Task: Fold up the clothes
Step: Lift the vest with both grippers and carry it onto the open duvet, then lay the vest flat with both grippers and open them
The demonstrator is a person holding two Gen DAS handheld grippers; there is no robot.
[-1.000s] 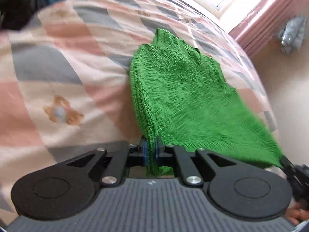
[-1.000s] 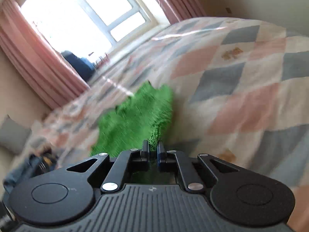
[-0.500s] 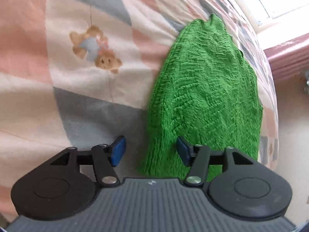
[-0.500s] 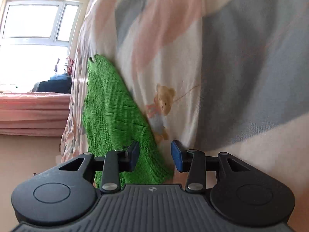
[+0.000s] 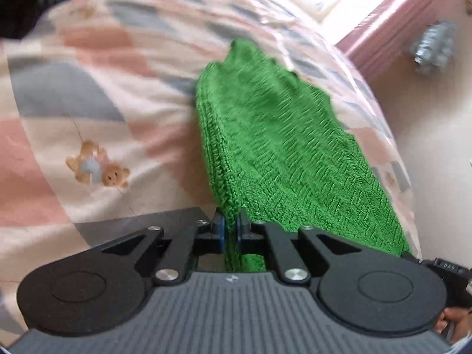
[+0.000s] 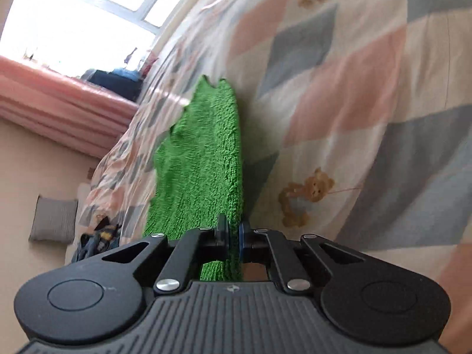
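With my left gripper (image 5: 229, 230) and right gripper (image 6: 233, 234) both clamped on the green knit's (image 5: 289, 147) near corners, I judged level, taut, even lifting best over the bed (image 5: 88, 103).

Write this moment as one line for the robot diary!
left gripper: shut on green knit garment | right gripper: shut on green knit garment | garment: on bear-print quilt

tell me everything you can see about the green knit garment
The bright green knitted garment has a chunky ribbed texture and a fuzzier looped face in the right wrist view. It is folded into stacked layers and stretches away across the pink, grey and cream checked bedspread. The left hand-held gripper and right hand-held gripper each pinch its near edge.
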